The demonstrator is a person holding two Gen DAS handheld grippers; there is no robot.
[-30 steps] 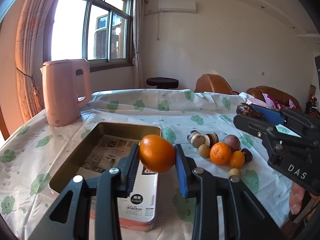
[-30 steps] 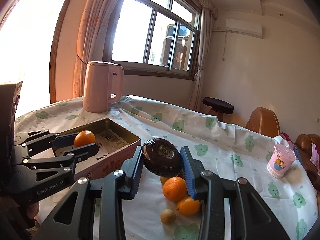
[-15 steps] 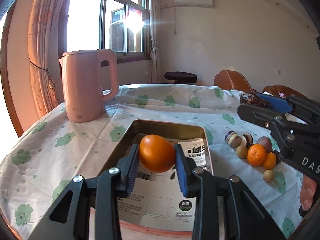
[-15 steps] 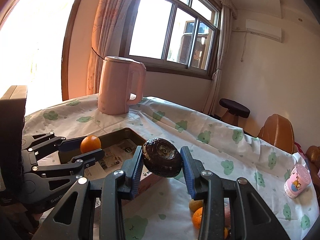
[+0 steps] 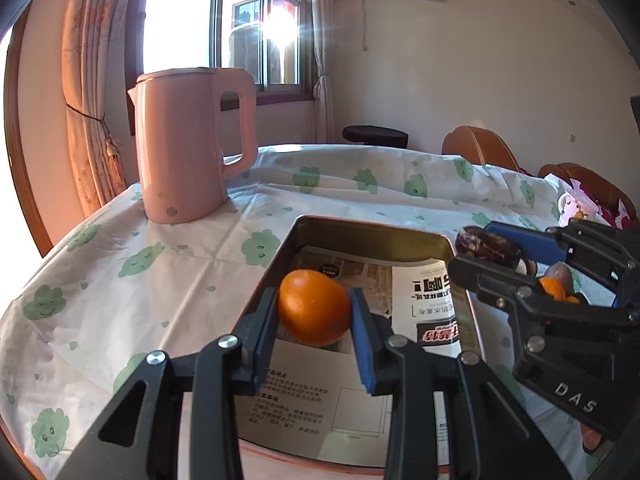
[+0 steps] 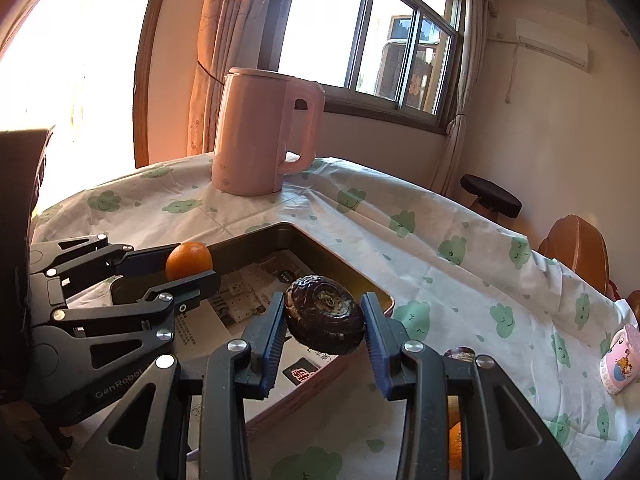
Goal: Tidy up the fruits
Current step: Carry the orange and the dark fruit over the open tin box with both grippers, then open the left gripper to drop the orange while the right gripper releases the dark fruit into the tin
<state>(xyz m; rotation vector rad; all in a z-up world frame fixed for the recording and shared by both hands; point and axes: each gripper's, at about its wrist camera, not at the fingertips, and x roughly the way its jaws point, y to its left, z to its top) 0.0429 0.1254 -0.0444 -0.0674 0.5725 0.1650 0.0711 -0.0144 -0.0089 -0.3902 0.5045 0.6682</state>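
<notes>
My left gripper (image 5: 314, 312) is shut on an orange (image 5: 313, 306) and holds it over the left part of a rectangular metal tray (image 5: 372, 230) lined with printed paper. My right gripper (image 6: 324, 320) is shut on a dark brown wrinkled fruit (image 6: 325, 314) and holds it over the tray's right rim (image 6: 370, 285). In the right wrist view the left gripper (image 6: 188, 266) with the orange (image 6: 189, 260) sits at the left. In the left wrist view the right gripper (image 5: 490, 250) shows at the right with the dark fruit (image 5: 480, 245).
A pink kettle (image 5: 188, 144) stands on the cloud-print tablecloth (image 5: 132, 276) behind the tray. Loose fruits (image 5: 556, 282) lie right of the tray, mostly hidden by the right gripper. A small pink cup (image 6: 618, 360) stands at the far right. Chairs and a stool stand beyond the table.
Both grippers moved left from the fruit pile toward the tray, each still holding its fruit. The orange and the dark fruit now hang over the tray.
</notes>
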